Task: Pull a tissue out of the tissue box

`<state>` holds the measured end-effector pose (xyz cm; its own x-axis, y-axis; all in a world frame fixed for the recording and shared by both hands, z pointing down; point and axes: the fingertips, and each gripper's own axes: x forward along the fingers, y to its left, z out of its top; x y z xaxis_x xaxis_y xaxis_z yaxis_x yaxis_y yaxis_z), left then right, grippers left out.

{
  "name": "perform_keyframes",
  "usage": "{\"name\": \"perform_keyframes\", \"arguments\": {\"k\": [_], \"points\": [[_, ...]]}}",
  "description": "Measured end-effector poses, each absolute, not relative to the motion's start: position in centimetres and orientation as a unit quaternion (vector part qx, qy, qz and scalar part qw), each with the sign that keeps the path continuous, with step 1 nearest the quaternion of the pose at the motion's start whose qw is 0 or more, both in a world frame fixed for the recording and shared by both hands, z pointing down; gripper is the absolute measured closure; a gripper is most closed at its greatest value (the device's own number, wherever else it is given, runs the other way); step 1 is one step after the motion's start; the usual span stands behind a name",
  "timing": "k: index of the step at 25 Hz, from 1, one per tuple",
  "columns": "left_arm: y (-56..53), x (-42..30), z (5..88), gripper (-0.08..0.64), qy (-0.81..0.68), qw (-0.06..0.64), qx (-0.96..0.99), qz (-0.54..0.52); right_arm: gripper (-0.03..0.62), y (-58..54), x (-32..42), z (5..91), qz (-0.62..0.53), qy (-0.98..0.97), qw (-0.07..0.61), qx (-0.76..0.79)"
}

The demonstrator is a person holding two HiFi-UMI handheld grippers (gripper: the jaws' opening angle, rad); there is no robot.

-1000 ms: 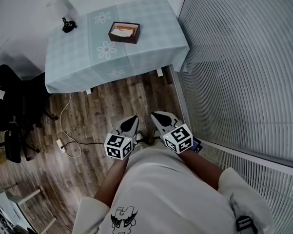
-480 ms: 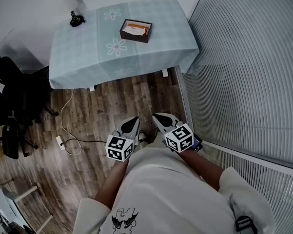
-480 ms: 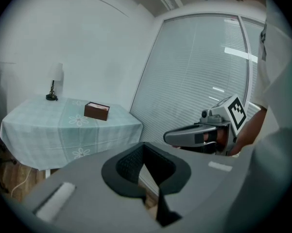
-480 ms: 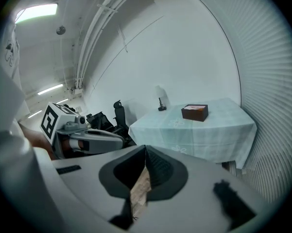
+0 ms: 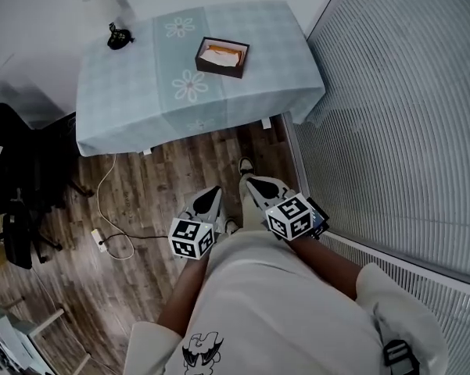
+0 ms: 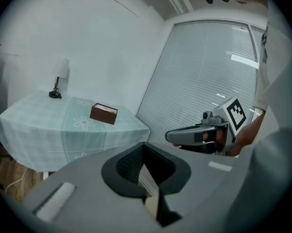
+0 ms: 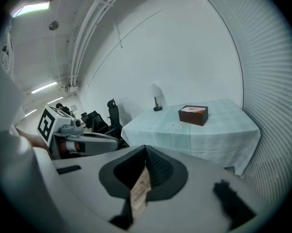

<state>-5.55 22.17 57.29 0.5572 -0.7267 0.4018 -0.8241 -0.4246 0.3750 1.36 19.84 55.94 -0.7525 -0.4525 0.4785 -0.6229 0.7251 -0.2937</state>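
A dark brown tissue box (image 5: 222,57) with a white tissue showing in its top stands on the pale green checked tablecloth of a table (image 5: 125,92), far ahead of me. It also shows small in the left gripper view, tissue box (image 6: 103,113), and in the right gripper view, tissue box (image 7: 193,114). Both grippers are held close to the person's body, over the wooden floor. My left gripper (image 5: 211,194) has its jaws together with nothing in them. My right gripper (image 5: 255,184) is beside it, also shut and holding nothing. Each points toward the table.
A small lamp (image 5: 113,31) stands at the table's far left corner. Black office chairs (image 5: 16,178) crowd the left side. A cable and power strip (image 5: 100,237) lie on the floor. Slatted blinds (image 5: 407,116) run along the right. A shoe (image 5: 245,165) shows ahead of the grippers.
The table and tissue box have shifted in the head view as the person steps toward them. A shoe has come into view. Both grippers stay shut and side by side.
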Motion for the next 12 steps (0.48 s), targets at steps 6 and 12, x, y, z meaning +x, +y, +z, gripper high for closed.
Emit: {"name": "perform_keyframes", "arguments": {"k": [6, 12], "points": [[10.9, -6.6, 57.6, 0.554, -0.469, 0.259, 0.837, 0.112, 0.58, 7.9, 0.0, 56.5, 0.215, -0.917, 0.175, 0.286], [-2.7, -5.2, 55.6, 0.554, -0.471, 0.239, 0.84, 0.126, 0.58, -5.3, -0.1, 54.6, 0.173, -0.931, 0.182, 0.263]]}}
